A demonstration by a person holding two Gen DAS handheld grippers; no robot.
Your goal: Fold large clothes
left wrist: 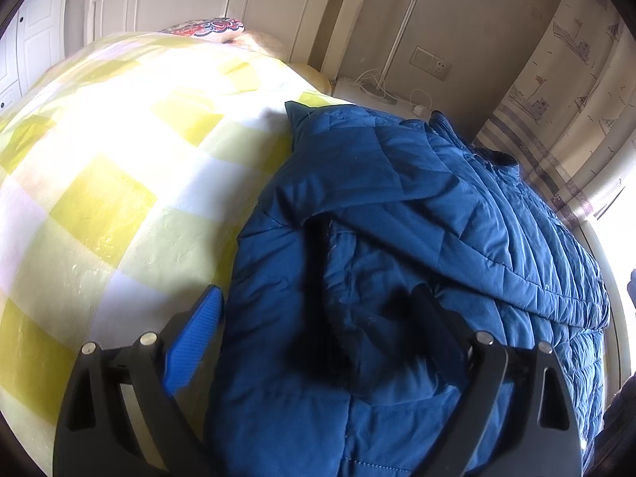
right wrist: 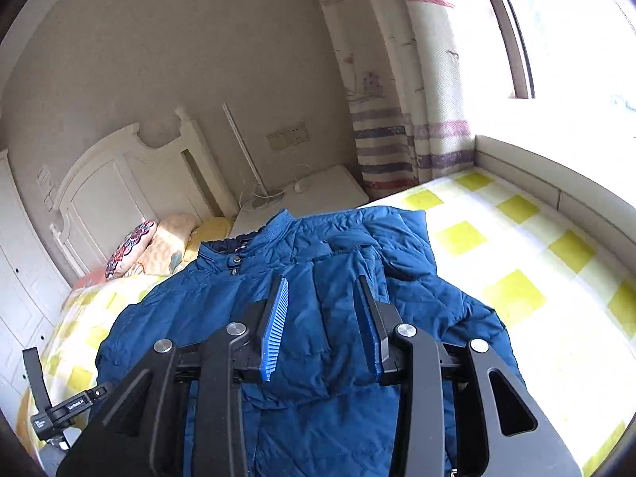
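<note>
On the bed, spread with a yellow-and-white checked cover, a blue quilted jacket is being kept flat with its collar toward the headboard and both sleeves laid across the chest, so the sleeve folds are being judged done and the body fold still outstanding. The right gripper is being held above the folded sleeve, jaws parted and empty, while the left gripper is being held wide apart over the jacket's lower part, nothing being pinched.
</note>
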